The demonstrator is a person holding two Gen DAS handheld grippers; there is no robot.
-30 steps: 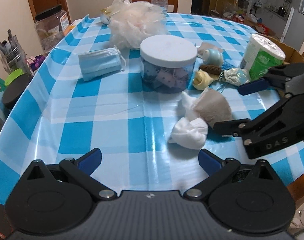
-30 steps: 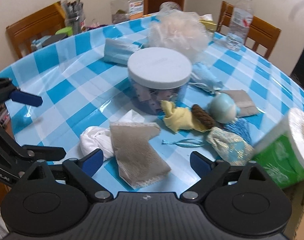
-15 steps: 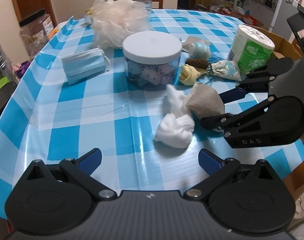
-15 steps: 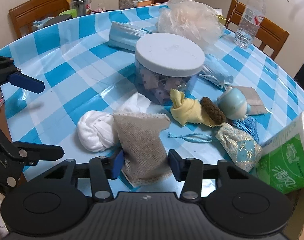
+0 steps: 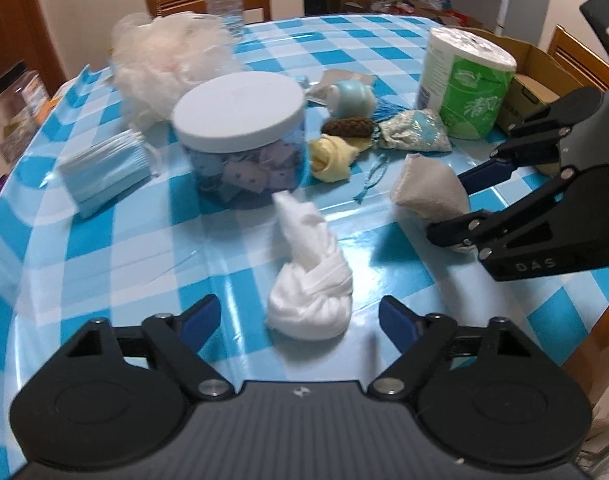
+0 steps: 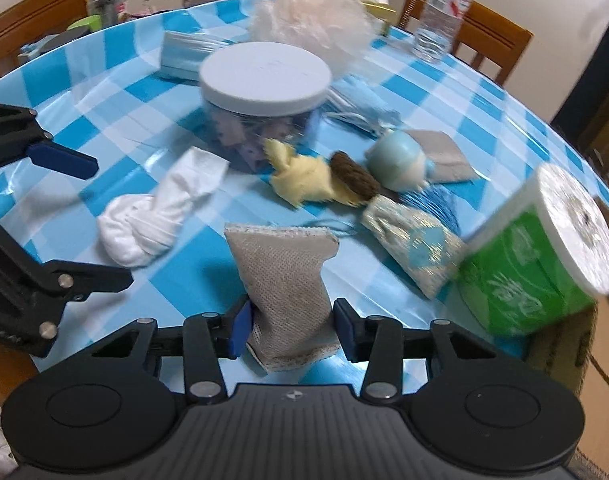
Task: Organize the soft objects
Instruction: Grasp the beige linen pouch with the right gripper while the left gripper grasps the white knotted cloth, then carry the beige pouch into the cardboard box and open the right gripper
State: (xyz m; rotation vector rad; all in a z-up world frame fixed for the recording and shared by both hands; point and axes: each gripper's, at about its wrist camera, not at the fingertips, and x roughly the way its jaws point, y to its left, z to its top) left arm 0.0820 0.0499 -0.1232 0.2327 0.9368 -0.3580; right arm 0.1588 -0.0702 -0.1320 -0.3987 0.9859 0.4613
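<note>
Since the earlier frame the right gripper [image 6: 290, 330] has been closing and now pinches the grey pouch [image 6: 282, 280] by its near end only, so it could sag free, while the left gripper [image 5: 298, 320], its jaws just narrowing yet still clear of the white cloth bundle [image 5: 310, 284] between them, may nudge it away.

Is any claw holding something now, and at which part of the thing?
The right claw grips the grey mesh pouch at its lower end. The left claw, closing, straddles the white cloth bundle without touching.

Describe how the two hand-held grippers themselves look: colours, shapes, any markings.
Both match. The left hand-held gripper has a ribbed dark grey body, two round black discs, black linkage arms with silver rivets, blue pads on the fingertips and a small white logo at centre. The right hand-held gripper is built the same; seen from the side it shows the white letters "DAS". No cables or sleeves show.
</note>
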